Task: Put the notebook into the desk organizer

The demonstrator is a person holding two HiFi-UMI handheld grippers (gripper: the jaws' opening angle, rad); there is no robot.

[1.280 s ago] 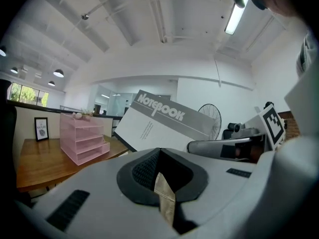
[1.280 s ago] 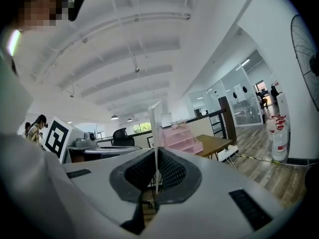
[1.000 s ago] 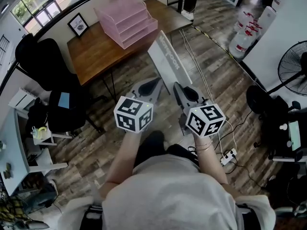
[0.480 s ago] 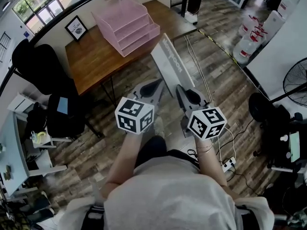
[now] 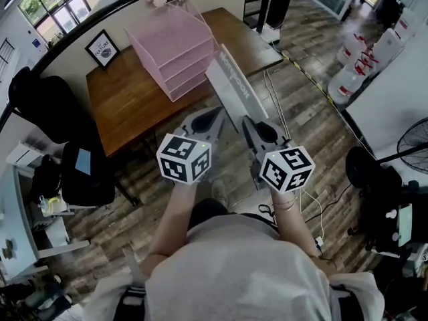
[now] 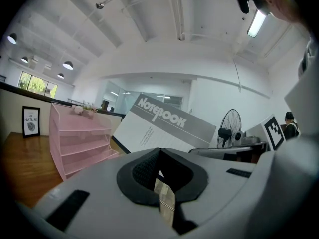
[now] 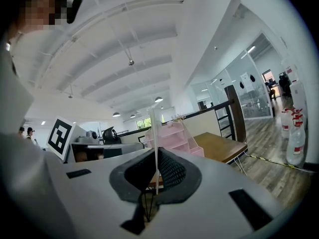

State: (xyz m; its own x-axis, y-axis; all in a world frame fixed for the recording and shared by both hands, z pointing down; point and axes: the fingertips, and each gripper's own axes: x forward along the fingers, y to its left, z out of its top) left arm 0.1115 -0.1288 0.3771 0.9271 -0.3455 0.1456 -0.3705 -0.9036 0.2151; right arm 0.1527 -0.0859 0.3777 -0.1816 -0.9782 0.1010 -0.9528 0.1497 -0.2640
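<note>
We hold the notebook (image 5: 231, 85) up in the air on the near side of the pink desk organizer (image 5: 175, 52), apart from it and outside all its trays, standing on edge and leaning with its printed title facing the left. Our right gripper (image 5: 246, 120), nearer to us than the organizer, is clamped on the notebook's thin lower edge. Our left gripper (image 5: 219, 112), beside it and likewise on the near side of the organizer, has its jaws pressed together, with the tips at the notebook's lower edge.
</note>
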